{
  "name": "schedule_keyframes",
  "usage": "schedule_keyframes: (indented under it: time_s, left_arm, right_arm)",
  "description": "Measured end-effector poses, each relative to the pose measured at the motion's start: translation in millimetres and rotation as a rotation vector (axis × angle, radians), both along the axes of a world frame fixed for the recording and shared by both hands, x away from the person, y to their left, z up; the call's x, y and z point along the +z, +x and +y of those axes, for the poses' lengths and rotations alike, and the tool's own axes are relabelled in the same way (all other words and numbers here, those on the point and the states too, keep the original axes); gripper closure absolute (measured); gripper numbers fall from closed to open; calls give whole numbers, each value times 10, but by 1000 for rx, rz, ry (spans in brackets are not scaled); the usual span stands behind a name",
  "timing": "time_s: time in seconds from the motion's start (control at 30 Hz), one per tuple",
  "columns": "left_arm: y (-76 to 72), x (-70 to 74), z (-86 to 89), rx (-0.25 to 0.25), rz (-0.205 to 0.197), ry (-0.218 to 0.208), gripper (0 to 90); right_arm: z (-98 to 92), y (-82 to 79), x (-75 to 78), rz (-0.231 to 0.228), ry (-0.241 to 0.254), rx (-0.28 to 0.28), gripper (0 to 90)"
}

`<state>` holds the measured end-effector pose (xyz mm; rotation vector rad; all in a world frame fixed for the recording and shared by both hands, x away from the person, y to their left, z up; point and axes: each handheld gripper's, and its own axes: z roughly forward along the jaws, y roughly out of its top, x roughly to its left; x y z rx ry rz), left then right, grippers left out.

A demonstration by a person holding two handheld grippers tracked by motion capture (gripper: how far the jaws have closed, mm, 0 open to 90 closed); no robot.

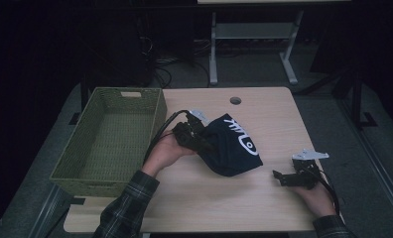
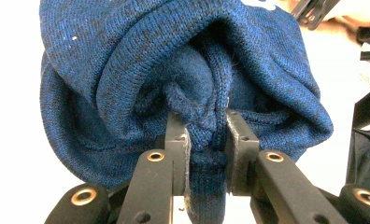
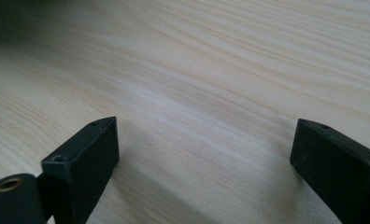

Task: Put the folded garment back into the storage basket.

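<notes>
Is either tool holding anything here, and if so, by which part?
The left tool is shut on a bunched fold of the dark blue knit hat. The right tool is open over the bare table, holding nothing.

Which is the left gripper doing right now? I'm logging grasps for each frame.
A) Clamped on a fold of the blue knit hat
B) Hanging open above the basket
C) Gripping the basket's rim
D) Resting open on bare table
A: in the left gripper view the left gripper has its jaws pinched on a fold of the blue knit hat, beside the basket.
</notes>
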<state>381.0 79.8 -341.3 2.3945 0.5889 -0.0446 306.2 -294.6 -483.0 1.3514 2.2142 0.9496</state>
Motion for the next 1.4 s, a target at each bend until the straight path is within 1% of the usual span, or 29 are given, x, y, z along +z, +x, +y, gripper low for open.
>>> schedule_keyframes:
  time_s: [0.03, 0.07, 0.1, 0.2, 0.23, 0.27, 0.33, 0.37, 0.4, 0.47, 0.5, 0.53, 0.6, 0.63, 0.7, 0.73, 0.8, 0.83, 0.93, 0.97, 1.03, 1.07, 1.1, 1.13, 1.17, 1.23, 1.27, 1.3, 1.4]
  left_arm:
    - [11, 76, 31, 7, -10, -5, 741]
    - [11, 76, 31, 7, -10, -5, 740]
    - [22, 116, 55, 2, -15, -1, 740]
    - [36, 227, 122, 20, -25, -11, 740]
    - [43, 302, 170, 28, -30, -17, 740]
    - [43, 302, 170, 28, -30, -17, 740]
    - [51, 374, 222, 34, -34, -20, 740]
    - [60, 445, 276, 37, -43, -15, 740]
    - [60, 445, 276, 37, -43, -15, 740]
    - [59, 508, 326, 52, -48, -16, 740]
    - [62, 567, 384, 61, -52, -15, 740]
    - [62, 567, 384, 61, -52, -15, 740]
    - [64, 647, 482, 77, -60, -14, 740]
    - [64, 647, 482, 77, -60, -14, 740]
    - [65, 694, 557, 90, -64, -11, 740]
    - [70, 737, 638, 98, -68, -4, 740]
    - [72, 782, 717, 106, -74, 8, 740]
    - [72, 782, 717, 106, -74, 8, 740]
    - [60, 839, 823, 134, -77, 3, 740]
    - [60, 856, 863, 134, -81, 3, 740]
    - [47, 880, 935, 153, -81, -10, 739]
    - [43, 893, 975, 158, -83, -5, 739]
    - [33, 911, 1050, 176, -87, -4, 740]
    - [33, 911, 1050, 176, -87, -4, 739]
    - [25, 930, 1137, 191, -88, 1, 739]
    - [16, 943, 1222, 206, -94, 4, 739]
    - [8, 946, 1260, 218, -95, 2, 739]
    - [8, 946, 1260, 218, -95, 2, 739]
    - [-7, 960, 1389, 242, -102, 11, 739]
  right_arm:
    - [0, 0, 0, 0, 0, 0, 76]
    - [0, 0, 0, 0, 0, 0, 76]
    - [0, 0, 0, 0, 0, 0, 77]
    - [0, 0, 0, 0, 0, 0, 76]
    - [0, 0, 0, 0, 0, 0, 76]
    - [0, 0, 0, 0, 0, 0, 76]
    - [0, 0, 0, 0, 0, 0, 76]
    - [0, 0, 0, 0, 0, 0, 76]
    - [0, 0, 0, 0, 0, 0, 76]
    - [0, 0, 0, 0, 0, 0, 77]
    - [2, -1, 0, 1, 2, -1, 76]
    - [2, -1, 0, 1, 2, -1, 76]
    - [1, 0, 1, 1, 2, -1, 76]
    - [2, -1, 0, 1, 2, -1, 76]
    - [2, -1, 1, 1, 2, -1, 77]
    - [1, 0, 1, 1, 2, -1, 77]
    - [0, 0, 0, 0, 0, 0, 76]
    - [0, 0, 0, 0, 0, 0, 76]
    - [0, 0, 0, 0, 1, 0, 76]
    - [1, 0, 0, 0, 1, 0, 76]
    - [1, 0, 0, 0, 1, 0, 77]
    - [1, 0, 0, 0, 1, 0, 77]
    - [1, 0, 0, 0, 1, 0, 76]
    - [1, 0, 0, 0, 1, 0, 76]
    - [0, 0, 0, 0, 0, 0, 76]
    - [0, 0, 0, 0, 0, 0, 76]
    - [0, 0, 0, 0, 0, 0, 76]
    - [1, 0, 0, 0, 1, 0, 76]
    - [1, 0, 0, 0, 1, 0, 76]
